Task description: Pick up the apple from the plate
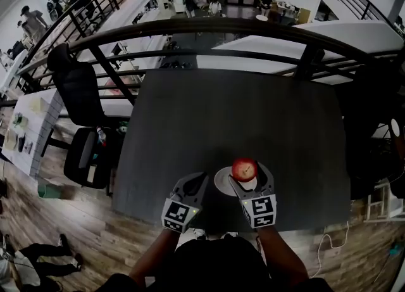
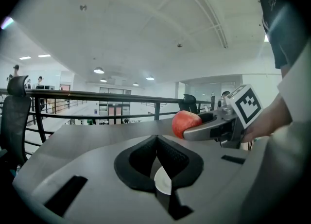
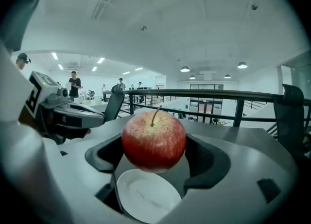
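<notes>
A red apple (image 3: 153,141) with its stem up hangs clear above the small white plate (image 3: 146,196), held between the jaws of my right gripper (image 3: 154,155). In the head view the apple (image 1: 243,169) sits in my right gripper (image 1: 245,171) over the plate (image 1: 223,182) near the dark table's front edge. My left gripper (image 1: 197,180) rests just left of the plate, jaws shut and empty. The left gripper view shows its shut jaws (image 2: 156,145), a sliver of plate (image 2: 162,181) below them, and the apple (image 2: 185,123) in the right gripper to the right.
The dark table (image 1: 228,120) stretches away ahead. A black curved railing (image 1: 209,28) runs behind its far edge. An office chair (image 1: 79,94) stands left of the table. A white cable (image 1: 329,243) lies on the wooden floor at right.
</notes>
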